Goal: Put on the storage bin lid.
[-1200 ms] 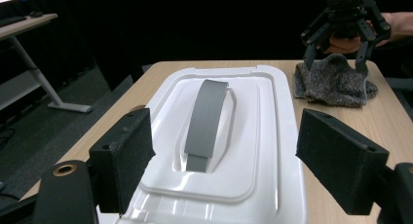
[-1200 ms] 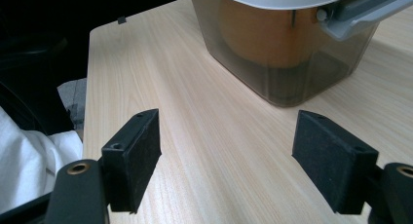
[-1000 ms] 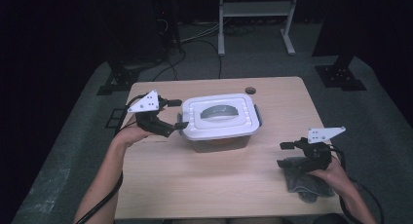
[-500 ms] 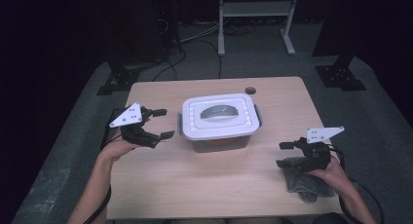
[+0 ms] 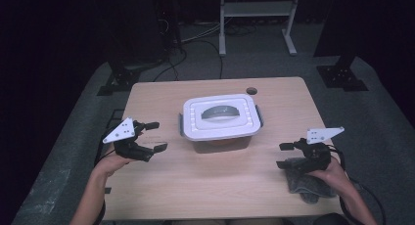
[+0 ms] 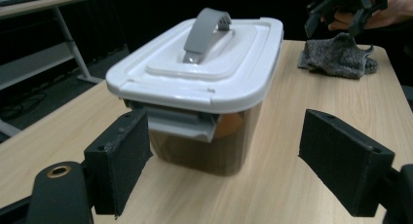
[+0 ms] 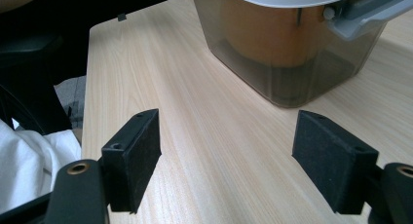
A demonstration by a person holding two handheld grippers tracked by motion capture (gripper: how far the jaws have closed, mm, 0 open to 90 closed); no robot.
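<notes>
A dark room with grey carpet, cables and a white-legged frame at the far side is seen behind a pale wooden worktop (image 5: 161, 195). At the middle of the worktop, slightly towards its far edge, a storage box (image 5: 220, 121) is stood upright.

The box is made of smoky, see-through plastic, and something orange is dimly made out inside it. It is closed by a white lid (image 6: 204, 63) with a grey carry handle (image 6: 203, 31) folded flat across the top, and a grey latch (image 6: 182, 124) is seen on each short end, turned down against the wall.

The left gripper (image 5: 149, 136) is held near the box's left end, apart from it, with its fingers (image 6: 122, 160) spread wide and nothing between them. The right gripper (image 5: 286, 155) is held to the near right, well apart from the box, its fingers (image 7: 134, 156) likewise wide and empty; a grey cloth (image 5: 306, 183) is lying under that hand.

Several slips can be foreseen. If one latch is pulled while the box is left unsteadied, the light box could be dragged or tipped across the smooth worktop. A finger pushed in too low could be slid off the slick wall instead of caught under the latch lip. If the lid is lifted with one latch locked, the whole box could be raised and dropped.
</notes>
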